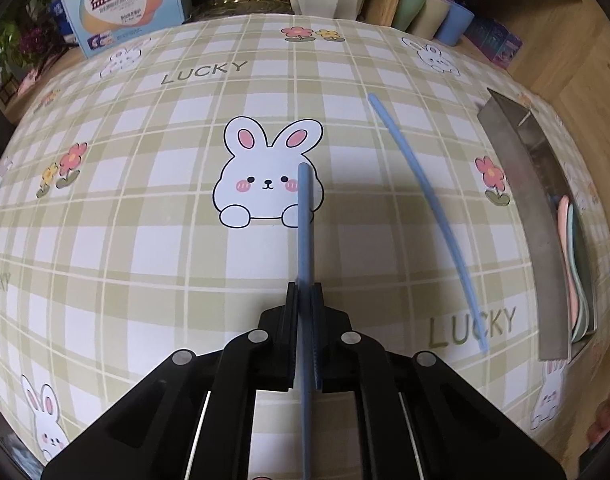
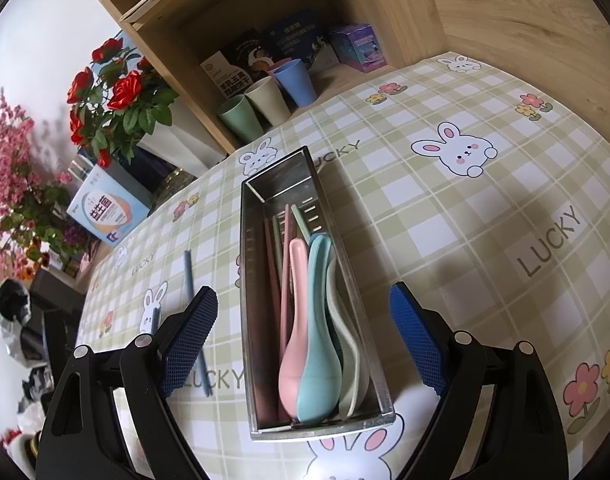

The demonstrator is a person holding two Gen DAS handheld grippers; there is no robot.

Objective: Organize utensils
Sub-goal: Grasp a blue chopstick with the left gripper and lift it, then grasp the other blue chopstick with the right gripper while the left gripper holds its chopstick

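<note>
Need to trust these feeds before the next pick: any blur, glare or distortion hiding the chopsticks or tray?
Left wrist: strong fisheye bending; loose blue chopstick smeared toward its near end, held blue chopstick sharp. Right wrist: metal tray sharp, without hiding glare; edges curved.

From the left wrist we look steeply down, close over the desk (image 1: 145,208), toward the shelf. Our right wrist view tilts less, hanging near above the metal tray (image 2: 281,184). Both share that tray, a loose blue chopstick (image 1: 425,208) and the cups (image 2: 265,100).
</note>
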